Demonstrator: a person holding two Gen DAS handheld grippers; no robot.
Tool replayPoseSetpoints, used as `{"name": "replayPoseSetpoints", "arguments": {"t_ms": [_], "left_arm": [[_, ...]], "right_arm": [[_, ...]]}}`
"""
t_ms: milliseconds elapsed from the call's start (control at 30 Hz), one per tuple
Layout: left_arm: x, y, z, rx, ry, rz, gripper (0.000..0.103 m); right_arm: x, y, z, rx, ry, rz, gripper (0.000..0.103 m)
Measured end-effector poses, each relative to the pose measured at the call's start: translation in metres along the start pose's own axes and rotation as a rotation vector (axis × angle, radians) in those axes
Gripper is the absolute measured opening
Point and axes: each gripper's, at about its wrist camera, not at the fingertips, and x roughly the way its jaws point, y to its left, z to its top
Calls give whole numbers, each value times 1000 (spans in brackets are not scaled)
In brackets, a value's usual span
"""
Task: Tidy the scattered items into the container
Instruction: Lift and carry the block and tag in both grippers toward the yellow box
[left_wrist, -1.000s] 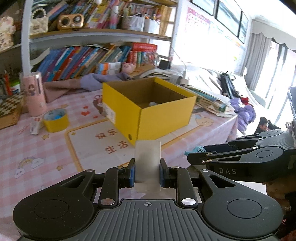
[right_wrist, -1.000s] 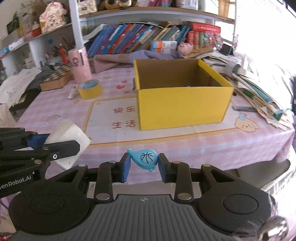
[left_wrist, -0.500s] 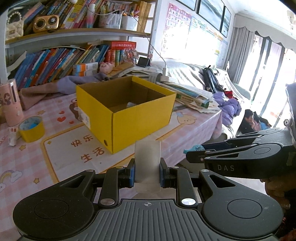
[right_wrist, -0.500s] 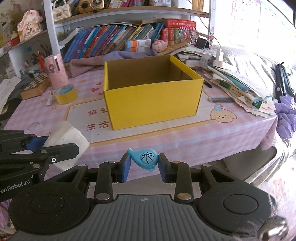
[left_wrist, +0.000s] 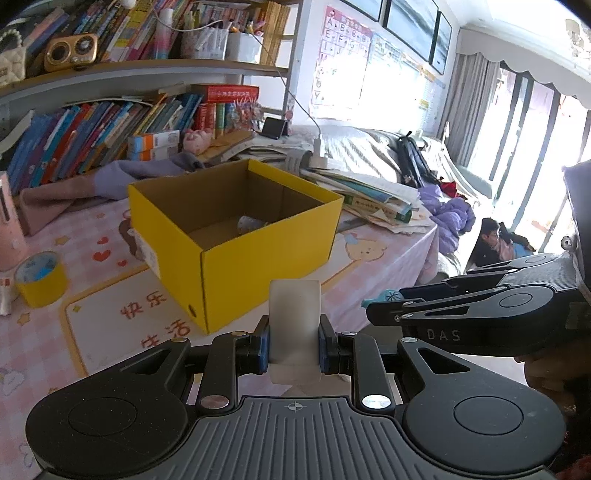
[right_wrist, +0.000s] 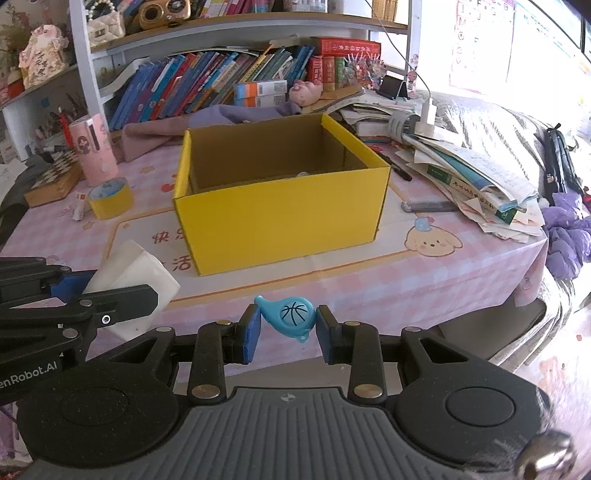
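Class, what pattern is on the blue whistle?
Black basketball lines on the whistle; clearest in the right wrist view.

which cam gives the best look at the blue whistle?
Right wrist view. The blue whistle sits centred between the right gripper jaws, basketball print facing the lens. The left wrist view shows only its tip poking out past the right gripper's side, mostly hidden.

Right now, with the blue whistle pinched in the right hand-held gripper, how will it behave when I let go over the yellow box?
The blue whistle looks like small, hard plastic, so probably light and stiff. Its rounded body may roll or bounce in the yellow box. The right hand-held gripper holds it only at its sides, so it could twist.
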Motion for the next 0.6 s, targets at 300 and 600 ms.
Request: {"name": "replayPoseSetpoints", "arguments": {"t_ms": [300,600], "left_arm": [[24,-6,21,26,-39,0,23],[48,1,58,2,-121,83,23]], "right_arm": [[16,-23,17,17,-17,-12,30],[39,-42,65,-30,-106,26,30]]}}
